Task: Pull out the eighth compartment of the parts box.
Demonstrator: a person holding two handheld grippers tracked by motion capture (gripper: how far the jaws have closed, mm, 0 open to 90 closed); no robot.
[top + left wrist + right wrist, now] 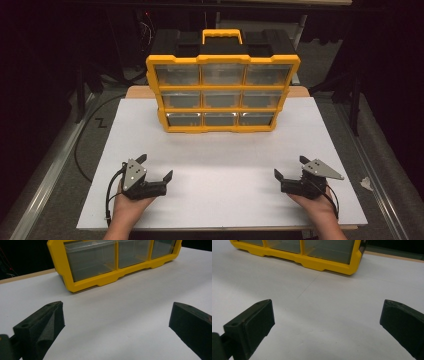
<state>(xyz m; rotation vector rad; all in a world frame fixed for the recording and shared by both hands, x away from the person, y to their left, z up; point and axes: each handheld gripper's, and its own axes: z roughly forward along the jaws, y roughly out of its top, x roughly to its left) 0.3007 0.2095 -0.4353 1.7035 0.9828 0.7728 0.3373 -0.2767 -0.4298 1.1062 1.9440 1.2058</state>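
Both hands resting near table edge, left gripper (pixel 156 168) and right gripper (pixel 289 167) gaping empty; yellow drawer organizer (pixel 222 93) sitting untouched, nothing begun.

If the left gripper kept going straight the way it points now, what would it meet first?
Probably the yellow drawer organizer, near its bottom-left drawer. The white table surface between it and the open left gripper looks free.

The white table (pixel 220 195) is evenly lit from above, while the surroundings fall into near black. Soft shadows lie under the yellow organizer (pixel 223 92). Its clear drawers show faint glare. The gripper views look slightly soft and grainy.
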